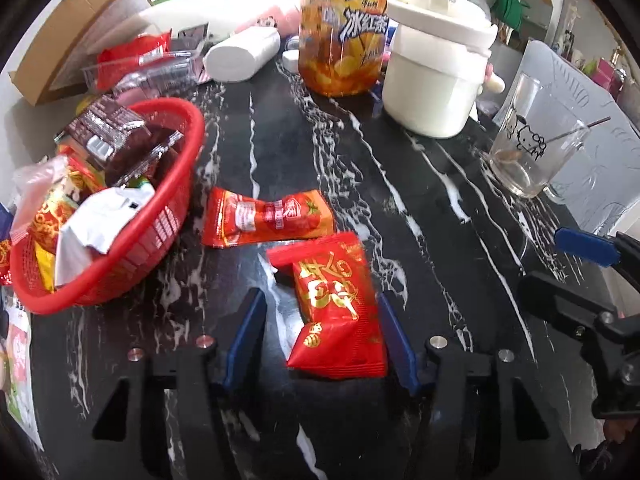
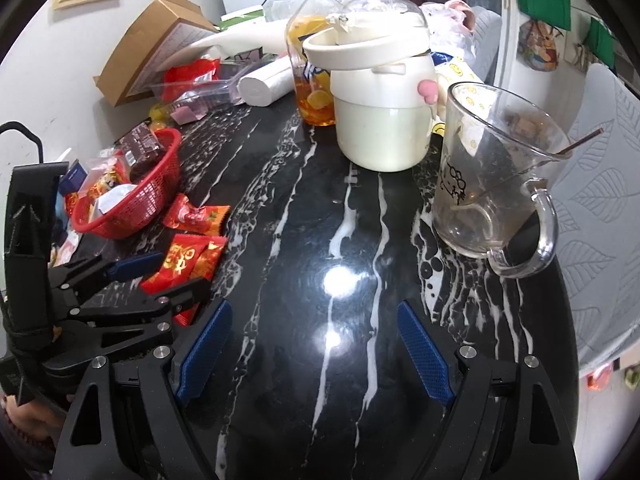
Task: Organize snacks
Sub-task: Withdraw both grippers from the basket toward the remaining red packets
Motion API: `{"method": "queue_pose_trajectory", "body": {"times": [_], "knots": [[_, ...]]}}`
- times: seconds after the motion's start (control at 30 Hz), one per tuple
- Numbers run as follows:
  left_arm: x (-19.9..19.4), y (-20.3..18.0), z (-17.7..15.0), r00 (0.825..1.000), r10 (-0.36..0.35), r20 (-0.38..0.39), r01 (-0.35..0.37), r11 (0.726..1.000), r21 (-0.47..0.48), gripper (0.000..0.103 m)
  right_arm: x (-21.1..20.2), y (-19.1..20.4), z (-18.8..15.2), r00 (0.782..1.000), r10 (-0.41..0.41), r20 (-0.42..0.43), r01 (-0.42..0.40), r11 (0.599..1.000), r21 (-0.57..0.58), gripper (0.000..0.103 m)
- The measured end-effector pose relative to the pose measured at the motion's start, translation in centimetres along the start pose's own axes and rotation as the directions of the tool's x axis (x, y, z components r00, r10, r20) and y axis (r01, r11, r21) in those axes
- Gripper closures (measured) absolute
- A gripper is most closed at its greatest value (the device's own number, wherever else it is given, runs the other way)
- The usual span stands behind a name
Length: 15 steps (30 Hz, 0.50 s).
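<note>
The left claw (image 1: 322, 316) sits low over the black marbled desk (image 1: 420, 216) with a red gold-printed snack packet (image 1: 336, 304) between its blue pads; one pad touches the packet's edge while the other stands clear, so I cannot tell whether it is truly pinched. If lifted like this, the slick, puffy wrapper could slide out or twist and drop short of the red basket (image 1: 176, 208), which is already heaped (a brown packet rides above its rim). A second red packet (image 1: 266, 218) lies just beside the basket and could be nudged on the way. The right claw (image 2: 316, 344) hangs spread and empty over bare desk, near a glass mug (image 2: 492, 184) that a careless swing might tip.
</note>
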State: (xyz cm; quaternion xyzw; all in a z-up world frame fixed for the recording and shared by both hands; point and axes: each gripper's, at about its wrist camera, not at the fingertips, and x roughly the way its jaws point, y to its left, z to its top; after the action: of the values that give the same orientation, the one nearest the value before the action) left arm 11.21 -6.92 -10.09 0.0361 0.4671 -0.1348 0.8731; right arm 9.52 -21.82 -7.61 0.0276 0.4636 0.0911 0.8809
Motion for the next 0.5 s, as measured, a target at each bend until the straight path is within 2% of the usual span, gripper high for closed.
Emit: {"method": "queue_pose_trajectory", "body": {"times": [0.07, 0.17, 0.5], "knots": [[0.0, -0.1, 0.1, 1.000, -0.005, 0.005, 0.005, 1.000, -0.001, 0.065, 0.2, 0.0, 0.1, 1.000, 0.005, -0.003, -0.005, 1.000, 0.001, 0.018], [0.0, -0.2, 0.2, 1.000, -0.005, 0.022, 0.005, 1.000, 0.011, 0.069, 0.4, 0.1, 0.2, 1.000, 0.011, -0.006, -0.011, 1.000, 0.001, 0.018], [-4.2, 1.1, 1.0, 0.994, -0.032, 0.106, 0.033, 0.999, -0.013, 0.070, 0.5, 1.4, 2.0, 0.999, 0.051, 0.009, -0.051, 0.997, -0.054, 0.018]]}}
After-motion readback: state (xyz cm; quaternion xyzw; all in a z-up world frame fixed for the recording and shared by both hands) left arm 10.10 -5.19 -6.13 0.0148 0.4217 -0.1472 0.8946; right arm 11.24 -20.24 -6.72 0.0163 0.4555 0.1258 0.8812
